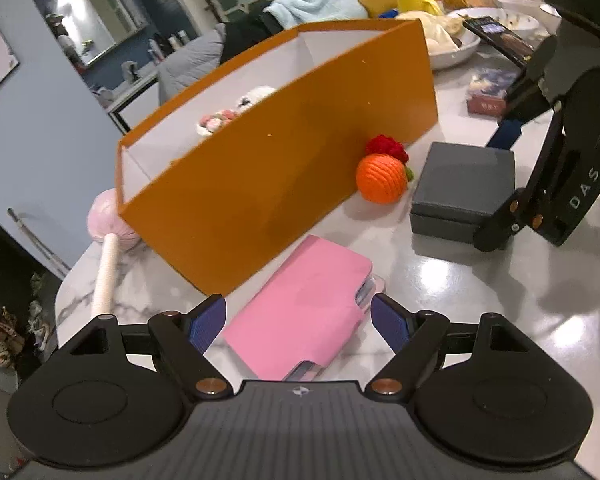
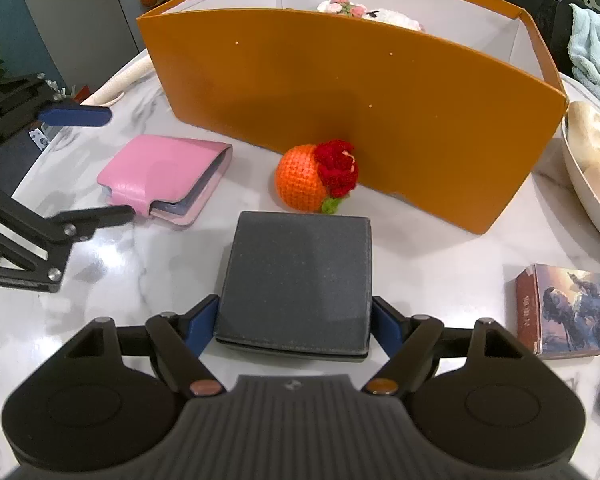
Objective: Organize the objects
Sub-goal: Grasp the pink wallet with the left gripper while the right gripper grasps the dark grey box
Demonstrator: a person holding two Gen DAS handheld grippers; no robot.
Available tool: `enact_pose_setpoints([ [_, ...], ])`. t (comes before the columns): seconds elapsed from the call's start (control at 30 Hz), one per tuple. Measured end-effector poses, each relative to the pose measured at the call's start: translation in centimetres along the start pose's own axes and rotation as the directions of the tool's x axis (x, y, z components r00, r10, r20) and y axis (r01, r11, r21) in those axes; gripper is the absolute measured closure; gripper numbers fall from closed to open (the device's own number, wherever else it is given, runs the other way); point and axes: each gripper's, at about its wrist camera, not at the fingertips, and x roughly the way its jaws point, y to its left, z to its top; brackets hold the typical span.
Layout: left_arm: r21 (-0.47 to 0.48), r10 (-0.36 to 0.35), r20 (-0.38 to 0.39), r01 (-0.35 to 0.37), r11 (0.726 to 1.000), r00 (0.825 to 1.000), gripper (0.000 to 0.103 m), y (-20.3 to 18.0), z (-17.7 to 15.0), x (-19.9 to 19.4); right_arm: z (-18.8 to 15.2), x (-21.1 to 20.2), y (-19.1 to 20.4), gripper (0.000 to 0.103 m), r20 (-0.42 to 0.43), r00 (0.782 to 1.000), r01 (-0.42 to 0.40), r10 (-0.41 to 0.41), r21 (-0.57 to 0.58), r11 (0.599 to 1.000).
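Note:
A pink wallet point(image 1: 300, 308) lies flat on the marble table, between the blue pads of my left gripper point(image 1: 300, 320). The jaws stand wide with a gap on both sides, so this gripper is open. My right gripper point(image 2: 296, 316) is shut on a dark grey box point(image 2: 296, 280) that rests on the table, both pads against its sides. From the left wrist view the grey box point(image 1: 464, 188) shows with the right gripper point(image 1: 498, 184) straddling it. A crocheted orange ball point(image 2: 304, 180) with a red flower sits against the big orange box point(image 2: 340, 100).
The orange box point(image 1: 300, 152) holds soft toys point(image 1: 236, 110) along its far wall. A pink toy on a white stick point(image 1: 108, 220) lies at the table's left edge. A small printed card box point(image 2: 568, 312) and a white bowl point(image 2: 580, 184) stand at the right.

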Motion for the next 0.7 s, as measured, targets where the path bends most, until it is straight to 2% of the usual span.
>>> enact_pose_setpoints([
  [0.13,0.028,-0.035,-0.028,0.036,0.999,0.999,0.009,0.0,0.4,1.3,0.0,0.0,-0.2,0.023,0.000,1.000,-0.009,0.009,0.007,1.000],
  [0.27,0.012,-0.067,-0.048,0.068,0.998,0.997,0.009,0.6,0.9,2.5,0.1,0.2,-0.3,0.023,0.003,1.000,-0.023,0.023,0.012,1.000],
  [0.33,-0.012,-0.076,-0.064,0.075,0.997,0.995,0.007,1.1,0.9,3.1,0.1,0.2,-0.5,0.023,0.004,1.000,-0.029,0.029,0.017,0.999],
  [0.37,-0.036,-0.088,-0.073,0.086,0.996,0.993,0.001,1.4,0.7,3.4,0.1,0.1,-0.7,0.023,0.006,0.999,-0.033,0.033,0.020,0.999],
  [0.5,-0.128,-0.167,-0.102,0.153,0.980,0.981,0.000,2.4,0.1,4.0,0.0,0.0,-1.2,0.023,0.011,0.999,-0.045,0.045,0.030,0.999],
  [0.6,-0.115,-0.188,-0.115,0.175,0.978,0.975,0.000,2.1,0.1,3.6,0.1,0.1,-1.4,0.023,0.016,0.999,-0.048,0.048,0.040,0.998],
  [0.7,-0.104,-0.241,-0.113,0.230,0.968,0.964,0.000,1.5,0.1,2.7,0.0,0.0,-1.4,0.023,0.016,0.999,-0.048,0.047,0.040,0.998],
])
